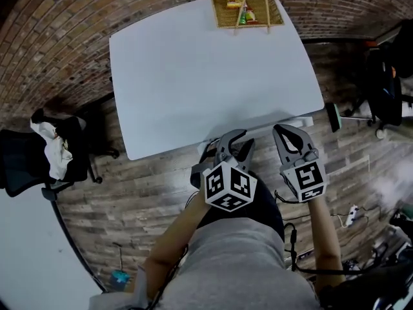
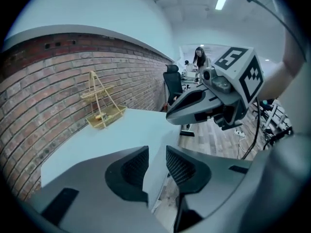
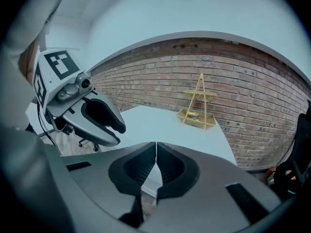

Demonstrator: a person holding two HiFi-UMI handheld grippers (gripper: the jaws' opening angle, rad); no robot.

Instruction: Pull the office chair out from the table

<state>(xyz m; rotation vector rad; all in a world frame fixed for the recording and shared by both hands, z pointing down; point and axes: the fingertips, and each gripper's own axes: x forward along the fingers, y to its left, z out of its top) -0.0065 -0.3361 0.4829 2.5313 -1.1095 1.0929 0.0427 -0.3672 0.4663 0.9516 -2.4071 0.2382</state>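
Note:
A black office chair point(image 1: 26, 160) with a white cloth point(image 1: 55, 148) on its seat stands off the left corner of the white table point(image 1: 193, 63), apart from both grippers. Both grippers hover side by side at the table's near edge. My left gripper point(image 1: 239, 141) point(image 2: 156, 154) is open, with a narrow gap between its pads and nothing in it. My right gripper point(image 1: 287, 133) point(image 3: 156, 149) is shut, pads meeting on nothing. Each gripper shows in the other's view: the right gripper point(image 2: 194, 106) and the left gripper point(image 3: 102, 120).
A wicker two-tier rack point(image 1: 248, 5) stands at the table's far edge against the brick wall point(image 1: 58, 37). A second dark chair point(image 1: 387, 76) with gear is at the right. A power strip point(image 1: 352, 215) and cables lie on the wood floor. A person point(image 2: 199, 58) stands far off.

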